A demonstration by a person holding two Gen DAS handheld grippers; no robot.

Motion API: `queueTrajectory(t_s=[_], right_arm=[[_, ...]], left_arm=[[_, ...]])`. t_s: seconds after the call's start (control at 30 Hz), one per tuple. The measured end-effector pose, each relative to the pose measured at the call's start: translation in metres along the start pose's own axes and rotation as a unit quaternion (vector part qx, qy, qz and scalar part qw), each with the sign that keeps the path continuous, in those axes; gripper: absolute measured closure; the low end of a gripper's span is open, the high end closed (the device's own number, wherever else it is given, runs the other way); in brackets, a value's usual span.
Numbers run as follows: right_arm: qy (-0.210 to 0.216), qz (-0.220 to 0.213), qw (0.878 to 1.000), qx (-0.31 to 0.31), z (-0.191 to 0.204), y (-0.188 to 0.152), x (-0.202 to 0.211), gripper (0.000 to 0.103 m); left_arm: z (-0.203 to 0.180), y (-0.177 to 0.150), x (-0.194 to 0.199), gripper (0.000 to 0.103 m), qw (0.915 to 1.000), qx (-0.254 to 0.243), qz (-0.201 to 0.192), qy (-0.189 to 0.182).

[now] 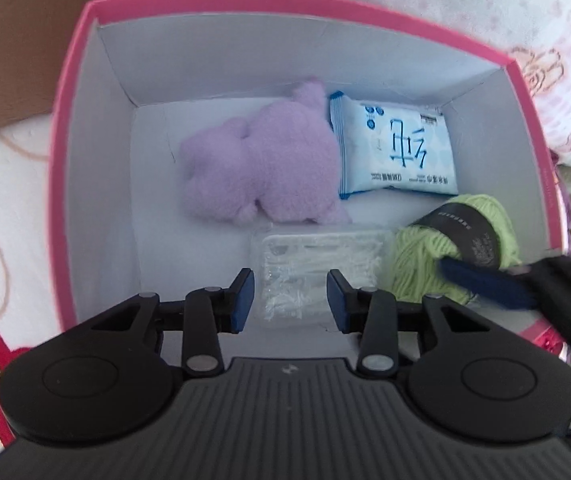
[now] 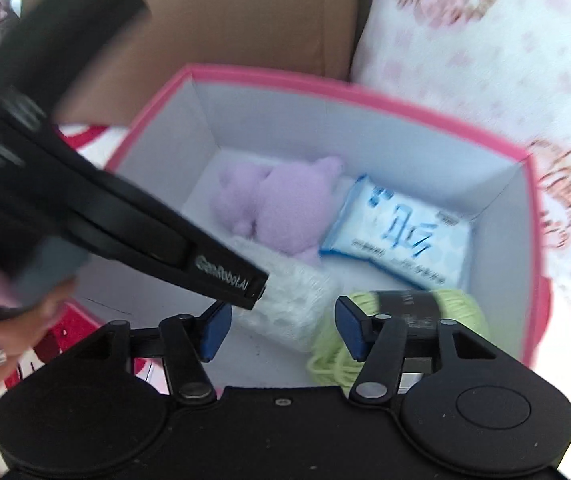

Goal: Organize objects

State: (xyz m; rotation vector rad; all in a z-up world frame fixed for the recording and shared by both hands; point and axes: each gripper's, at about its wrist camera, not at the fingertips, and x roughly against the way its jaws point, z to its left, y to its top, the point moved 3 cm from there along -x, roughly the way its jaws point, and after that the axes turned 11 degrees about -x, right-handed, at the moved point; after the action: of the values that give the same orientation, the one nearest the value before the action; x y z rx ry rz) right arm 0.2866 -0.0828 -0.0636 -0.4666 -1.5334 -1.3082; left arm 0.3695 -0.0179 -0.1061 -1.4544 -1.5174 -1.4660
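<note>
Inside the pink box (image 1: 61, 168) four things are lying on the white floor, and both grippers are hanging over its near edge, pointing steeply down. Taking the swab pack (image 1: 317, 268) as the landmark: the purple plush (image 1: 257, 164) is lying just beyond it, the wipes packet (image 1: 393, 148) beyond and to the right, and the green yarn (image 1: 425, 264) is touching its right end.

The left gripper (image 1: 290, 300) is hovering directly above the pack, its jaws standing apart and empty, one on each side of it in the left wrist view; whether the pads are reaching down to it cannot be told. The pack's long axis is running left to right, in line with the gap between the jaws, so a grasp would be spanning its length rather than its width, unless the wrist rolls.

The right gripper (image 2: 283, 330) is sitting to the right of the pack, over the yarn's near side, jaws apart and gripping nothing, blurred. The left one is clearly nearer the pack; the right is nearer the yarn.
</note>
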Motion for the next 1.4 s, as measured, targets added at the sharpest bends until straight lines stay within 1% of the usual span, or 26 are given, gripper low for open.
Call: queueTrajectory(t_s=[0.07, 0.2, 0.27, 0.37, 0.43, 0.53, 0.7, 0.77, 0.83, 0.87, 0.97, 1.07, 1.17, 1.3, 1.37, 1.4], right_arm=[[-0.004, -0.007, 1.0, 0.002, 0.0, -0.002, 0.01, 0.041], [0.003, -0.024, 1.0, -0.006, -0.012, -0.005, 0.024, 0.041], [0.006, -0.038, 0.999, -0.013, -0.016, -0.011, 0.032, 0.041], [0.025, -0.062, 0.997, -0.034, -0.021, -0.015, 0.045, 0.041], [0.034, -0.078, 0.995, -0.044, -0.02, -0.016, 0.056, 0.041], [0.037, -0.095, 0.993, -0.056, -0.015, -0.016, 0.069, 0.041], [0.022, -0.105, 0.993, -0.04, 0.002, -0.022, 0.089, 0.041], [0.023, -0.111, 0.992, -0.047, 0.004, -0.022, 0.094, 0.04], [0.032, -0.113, 0.991, -0.059, 0.006, -0.029, 0.107, 0.04], [0.029, -0.112, 0.991, -0.061, 0.008, -0.031, 0.111, 0.04], [0.014, -0.107, 0.993, -0.048, 0.017, -0.035, 0.127, 0.04], [0.005, -0.112, 0.993, -0.033, 0.026, -0.039, 0.149, 0.038], [0.019, -0.12, 0.992, -0.031, 0.034, -0.043, 0.166, 0.037], [0.02, -0.128, 0.992, -0.011, 0.05, -0.051, 0.186, 0.036], [0.019, -0.128, 0.992, -0.001, 0.056, -0.056, 0.192, 0.036], [0.019, -0.126, 0.992, 0.001, 0.058, -0.058, 0.195, 0.036]], left_arm=[[-0.001, -0.002, -0.005, 0.065, 1.0, 0.002, 0.001, 0.003], [-0.004, -0.007, -0.002, 0.065, 0.9996, 0.009, -0.024, 0.013], [-0.004, -0.01, 0.002, 0.065, 0.9994, 0.014, -0.03, 0.009], [-0.003, -0.018, 0.014, 0.065, 0.9994, 0.011, -0.031, -0.008], [-0.003, -0.023, 0.029, 0.065, 0.9991, 0.005, -0.039, -0.018], [-0.006, -0.03, 0.056, 0.066, 0.9981, -0.011, -0.058, -0.019], [-0.014, -0.046, 0.102, 0.065, 0.9953, -0.032, -0.086, -0.03], [-0.018, -0.052, 0.12, 0.065, 0.9942, -0.044, -0.094, -0.027], [-0.021, -0.059, 0.137, 0.065, 0.993, -0.053, -0.102, -0.029], [-0.021, -0.063, 0.146, 0.065, 0.9923, -0.057, -0.106, -0.028], [-0.022, -0.076, 0.17, 0.065, 0.9908, -0.068, -0.116, -0.016], [-0.02, -0.092, 0.192, 0.065, 0.9899, -0.069, -0.123, -0.016], [-0.018, -0.106, 0.21, 0.065, 0.9887, -0.08, -0.127, -0.007], [-0.018, -0.125, 0.227, 0.065, 0.987, -0.09, -0.133, -0.003], [-0.022, -0.134, 0.235, 0.065, 0.9845, -0.101, -0.143, -0.004], [-0.025, -0.139, 0.239, 0.063, 0.9829, -0.108, -0.149, -0.004]])
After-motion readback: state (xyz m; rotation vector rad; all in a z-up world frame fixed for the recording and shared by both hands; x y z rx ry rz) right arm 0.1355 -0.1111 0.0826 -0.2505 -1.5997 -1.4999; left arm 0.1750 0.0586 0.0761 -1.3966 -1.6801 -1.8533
